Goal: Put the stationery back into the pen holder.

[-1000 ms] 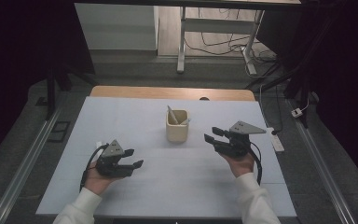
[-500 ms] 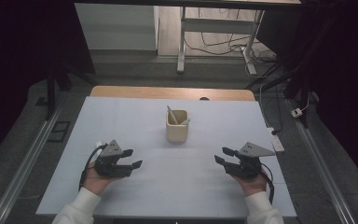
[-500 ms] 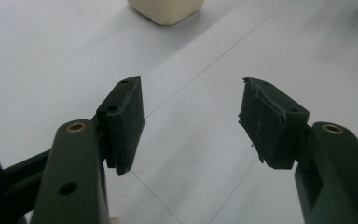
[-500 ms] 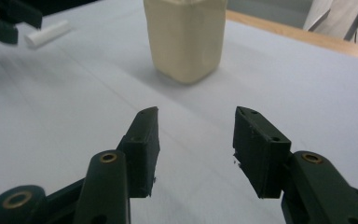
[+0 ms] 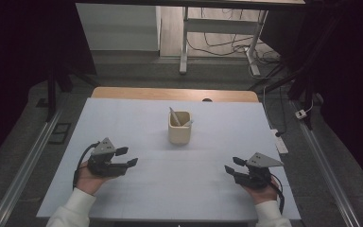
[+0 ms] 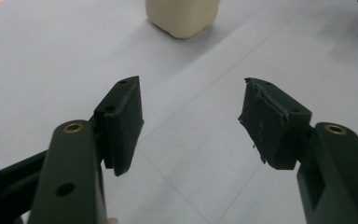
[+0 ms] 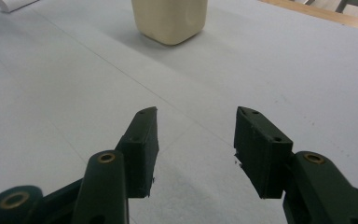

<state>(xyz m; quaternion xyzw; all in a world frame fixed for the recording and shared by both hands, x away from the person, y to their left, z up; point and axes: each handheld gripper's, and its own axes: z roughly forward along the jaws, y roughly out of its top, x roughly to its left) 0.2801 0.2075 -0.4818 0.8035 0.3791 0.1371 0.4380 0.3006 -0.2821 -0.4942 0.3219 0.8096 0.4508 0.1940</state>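
Observation:
A cream square cup [image 5: 179, 130] stands in the middle of the white table [image 5: 179, 189], with a couple of pale sticks [image 5: 175, 116] leaning inside it. My left gripper [image 5: 127, 157] rests low at the near left, held by a hand in a white sleeve, and its jaws point right. Its jaws are open with nothing between them. My right gripper [image 5: 233, 165] sits at the near right, pointing left, also open and holding nothing. In the left gripper view the open gripper [image 6: 191, 88] faces the cup [image 6: 182, 16]. The right gripper view shows the gripper [image 7: 196, 116] aimed at the cup [image 7: 170, 18].
A white power strip [image 5: 280, 142] lies at the table's right edge. A wooden strip [image 5: 175, 94] borders the far edge. Metal rails [image 5: 23, 165] run along both sides. Desk legs and cables [image 5: 217, 42] are on the floor beyond.
My right gripper has moved right, toward the person and down to the near right of the table. The left gripper has stayed in place.

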